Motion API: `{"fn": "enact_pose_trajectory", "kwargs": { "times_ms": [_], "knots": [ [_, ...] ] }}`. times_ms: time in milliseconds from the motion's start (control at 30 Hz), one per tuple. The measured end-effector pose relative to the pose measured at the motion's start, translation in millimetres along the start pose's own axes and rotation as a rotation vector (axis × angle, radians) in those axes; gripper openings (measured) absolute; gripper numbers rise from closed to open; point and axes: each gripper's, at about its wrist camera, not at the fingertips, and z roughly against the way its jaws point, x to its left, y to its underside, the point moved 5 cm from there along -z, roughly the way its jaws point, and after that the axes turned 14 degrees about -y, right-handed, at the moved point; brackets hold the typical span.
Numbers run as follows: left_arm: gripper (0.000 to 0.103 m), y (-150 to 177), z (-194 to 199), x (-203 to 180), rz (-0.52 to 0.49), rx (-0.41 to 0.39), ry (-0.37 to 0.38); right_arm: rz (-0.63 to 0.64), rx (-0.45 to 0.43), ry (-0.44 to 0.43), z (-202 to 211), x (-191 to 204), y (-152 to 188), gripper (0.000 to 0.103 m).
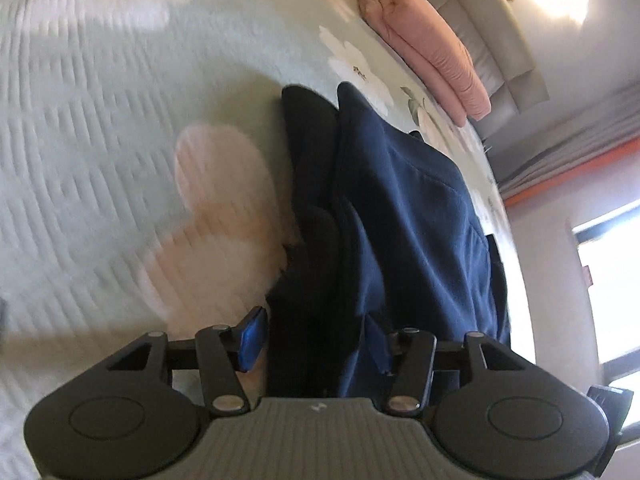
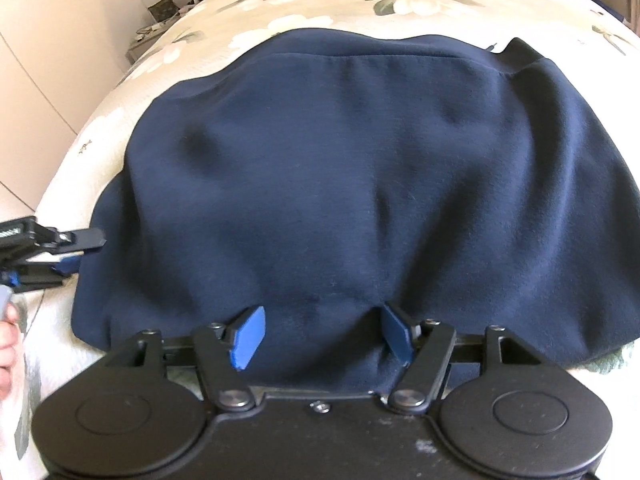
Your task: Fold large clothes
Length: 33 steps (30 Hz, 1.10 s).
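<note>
Navy garment (image 2: 352, 184) is spread on the floral bed (image 2: 120, 92), and both the right tool (image 2: 322, 338) and left tool (image 1: 316, 350) sit wide-spread around its near edge, probably lined up to pinch and fold it over.

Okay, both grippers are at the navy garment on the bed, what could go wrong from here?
1. Both sets of jaws stand wide, with the garment bunched between the fingers of the right gripper and left gripper. Closing now may pinch several layers or only a loose wrinkle, so the fold could slip or go crooked.
2. The cloth already shows dents and ridges; folding without smoothing may lock them in.
3. Dragging it could rumple the bedspread.
</note>
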Motion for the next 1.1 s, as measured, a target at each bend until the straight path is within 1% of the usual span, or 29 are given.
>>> {"fn": "enact_pose_trajectory", "kwargs": {
  "times_ms": [33, 67, 133, 167, 267, 333, 367, 400, 433, 467, 500, 533, 567, 600, 667, 700, 767, 900, 1000, 1033, 1100],
  "knots": [
    [0.058, -0.7, -1.9, 0.2, 0.015, 0.0, 0.01, 0.0, -0.005, -0.011, 3.1, -0.8, -0.1, 0.079],
    [0.062, -0.9, -4.2, 0.2, 0.03, 0.004, 0.025, 0.001, -0.014, -0.024, 7.7, -1.7, -0.3, 0.078],
    [0.067, 0.0, -9.4, -1.7, 0.055, 0.021, 0.052, 0.002, -0.047, -0.055, 20.3, -4.5, -1.0, 0.078],
    [0.071, 0.7, -11.9, -3.1, 0.057, 0.023, 0.06, 0.003, -0.064, -0.066, 27.2, -5.9, -1.8, 0.078],
    [0.08, 1.5, -20.7, -15.0, 0.014, 0.019, 0.057, 0.051, -0.149, -0.087, 49.1, -5.7, -9.8, 0.078],
    [0.08, 2.1, -24.1, -25.2, -0.023, 0.019, 0.046, 0.072, -0.179, -0.105, 53.0, -3.4, -20.0, 0.078],
    [0.078, 2.5, -26.8, -31.2, -0.049, 0.019, 0.037, 0.079, -0.173, -0.115, 49.5, -2.5, -24.7, 0.072],
    [0.072, 3.5, -27.6, -36.0, -0.07, 0.017, 0.031, 0.088, -0.158, -0.117, 43.4, -1.8, -28.6, 0.056],
    [0.039, 4.8, -30.8, -40.8, -0.088, 0.025, 0.037, 0.1, -0.142, -0.117, 35.4, -0.5, -32.3, 0.046],
    [0.019, 8.1, -37.5, -45.3, -0.09, 0.06, 0.059, 0.111, -0.129, -0.122, 27.5, -0.8, -34.5, 0.03],
    [0.018, 10.3, -41.8, -48.3, -0.08, 0.064, 0.063, 0.115, -0.116, -0.119, 19.9, -1.8, -35.7, 0.026],
    [0.015, 10.8, -41.2, -51.5, -0.085, 0.048, 0.064, 0.111, -0.102, -0.108, 12.5, -5.0, -36.7, 0.025],
    [0.013, 9.8, -36.8, -55.1, -0.086, 0.024, 0.074, 0.103, -0.083, -0.1, 7.1, -7.7, -37.1, 0.023],
    [0.013, 8.2, -29.3, -57.6, -0.067, -0.002, 0.103, 0.094, -0.062, -0.093, 2.1, -10.5, -37.0, 0.023],
    [0.012, 2.6, -2.8, -67.3, -0.021, -0.073, 0.222, 0.067, -0.033, -0.102, -4.5, -18.0, -34.8, 0.022],
    [0.012, 0.2, 6.4, -75.1, -0.029, -0.096, 0.249, 0.053, -0.031, -0.114, -5.2, -20.7, -32.9, 0.022],
    [0.012, -3.3, 23.0, -102.9, -0.093, -0.125, 0.272, 0.038, -0.028, -0.138, -5.6, -26.3, -33.2, 0.022],
    [0.013, 1.5, 29.7, -174.6, -0.248, -0.12, 0.346, -0.006, -0.023, -0.2, -5.2, -38.8, -35.1, 0.022],
    [0.013, 8.6, 21.9, -232.8, -0.328, -0.115, 0.403, -0.046, -0.031, -0.242, 5.6, -54.6, -36.7, 0.022],
    [0.013, 11.4, 16.7, -249.0, -0.348, -0.111, 0.407, -0.061, -0.04, -0.243, 13.3, -62.7, -37.0, 0.022],
    [0.013, 18.0, 0.9, -285.8, -0.392, -0.095, 0.405, -0.085, -0.065, -0.211, 32.0, -82.8, -37.6, 0.023]
  ]
}}
